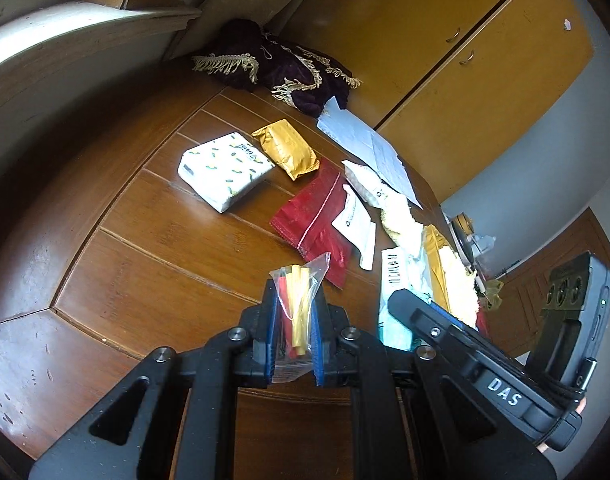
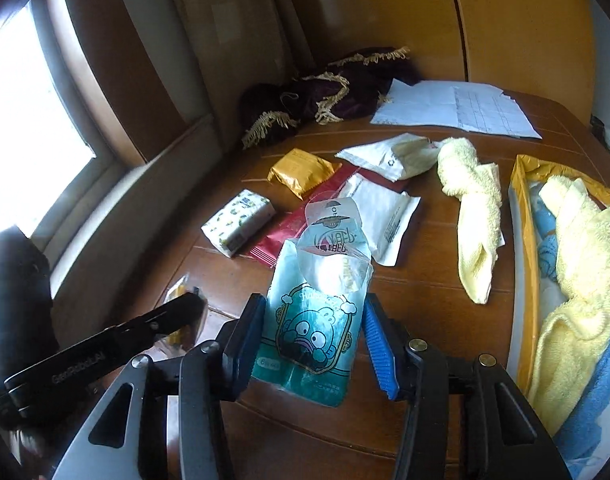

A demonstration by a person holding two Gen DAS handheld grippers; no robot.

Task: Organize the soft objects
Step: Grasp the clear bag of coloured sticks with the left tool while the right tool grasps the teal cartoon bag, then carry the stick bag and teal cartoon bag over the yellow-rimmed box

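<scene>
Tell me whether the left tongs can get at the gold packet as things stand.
Probably not yet. The left tongs are shut on a clear bag of sticks, so they have no free grip. The gold packet itself lies uncovered on the table, beside the white tissue pack.

I am in a home, in what looks like a lived-in family room. In front of me is a dark wooden table [image 1: 153,240] with inlaid panel lines, its top scuffed. Behind it stand yellow wooden cupboard doors [image 1: 445,60] with small metal handles. A window [image 2: 21,128] to one side lets in daylight. A purple velvet cloth [image 1: 281,64] with gold fringe lies bunched at the table's far edge. Scattered about are household things: a tissue pack [image 1: 225,170], a gold foil pouch [image 1: 287,153], yellow towels [image 2: 475,216] and loose papers [image 2: 461,110].
</scene>
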